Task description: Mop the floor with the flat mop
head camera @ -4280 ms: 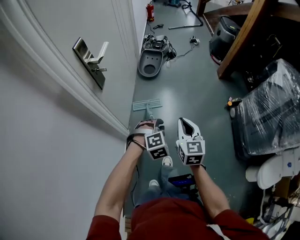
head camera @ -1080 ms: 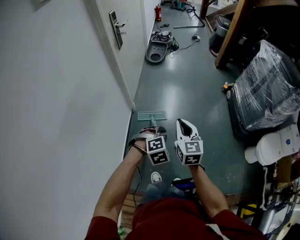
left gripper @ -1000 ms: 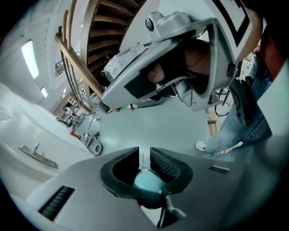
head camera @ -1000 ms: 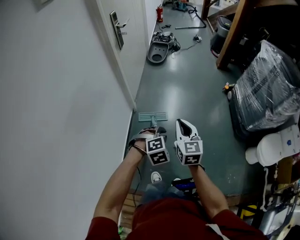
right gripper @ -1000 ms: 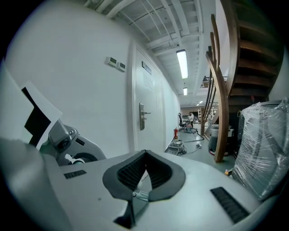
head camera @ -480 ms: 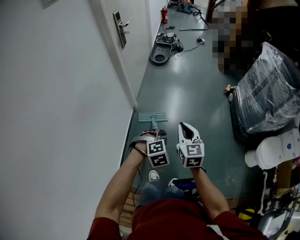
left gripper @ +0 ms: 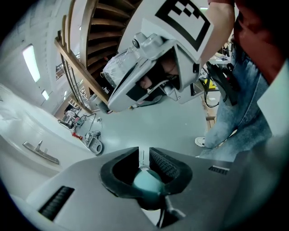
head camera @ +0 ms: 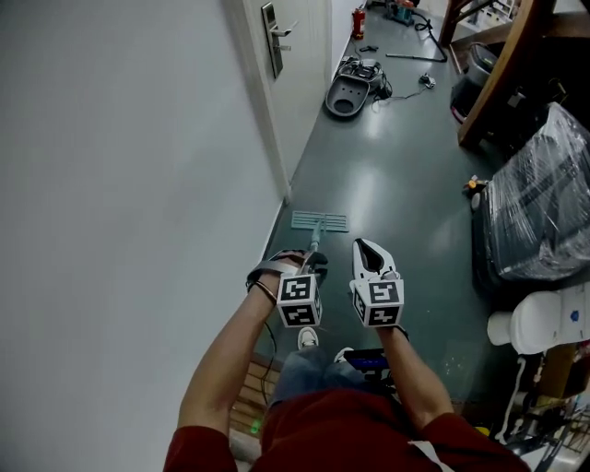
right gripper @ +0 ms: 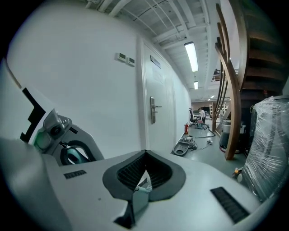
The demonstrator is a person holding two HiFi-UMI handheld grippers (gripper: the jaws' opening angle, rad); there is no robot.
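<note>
Both forearms reach forward, side by side. Left gripper is clamped on the teal handle end of the flat mop, whose head lies on the floor beside the wall. Right gripper has its jaws together, holding nothing.

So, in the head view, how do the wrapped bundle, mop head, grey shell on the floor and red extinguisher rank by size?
1. The wrapped bundle, clearly largest.
2. The grey shell and the mop head look about alike, so I won't rank them.
3. The extinguisher looks smallest, but it is also farthest from the camera.
</note>
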